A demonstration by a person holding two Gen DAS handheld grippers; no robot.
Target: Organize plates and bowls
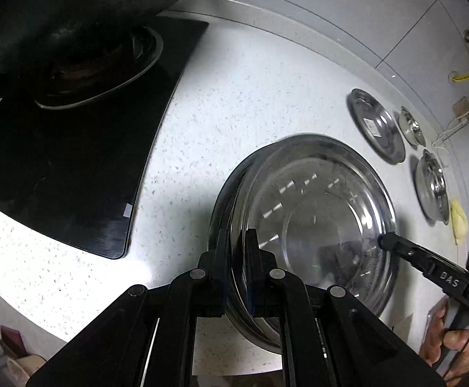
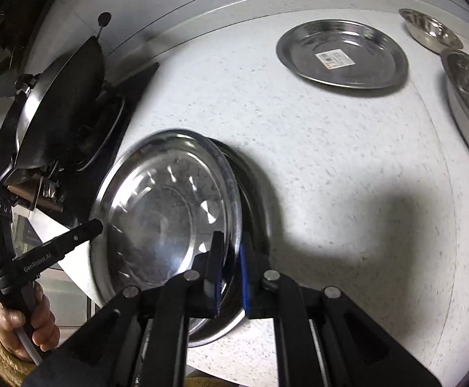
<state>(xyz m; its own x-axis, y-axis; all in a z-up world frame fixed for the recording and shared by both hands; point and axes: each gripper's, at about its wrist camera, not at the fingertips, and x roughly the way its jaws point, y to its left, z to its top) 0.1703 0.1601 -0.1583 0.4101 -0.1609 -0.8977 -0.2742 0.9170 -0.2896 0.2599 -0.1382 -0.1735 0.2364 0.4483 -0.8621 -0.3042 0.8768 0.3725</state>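
Both tongs pinch opposite rims of one large steel plate: the left tongs (image 1: 236, 245) are closed tight on the near rim, while the right tongs (image 2: 231, 251), nearly closed, straddle the far rim, blue pads either side of it. The plate (image 1: 312, 219) hangs tilted, just above the speckled surface (image 1: 234, 103), apparently clear of it. The risk lies in the thin, slick rim: should either pair of tongs slacken or the two hands drift apart, the plate could swing, slip and clatter down. The left view shows the black hob (image 1: 73, 167) at 9 o'clock and a yellow cloth (image 1: 459, 221) at 3 o'clock. Only the right view shows the labelled plate (image 2: 342, 59) at 1 o'clock clearly, steel bowls (image 2: 431, 29) beyond it, and the pan (image 2: 60, 109) at 10 o'clock.
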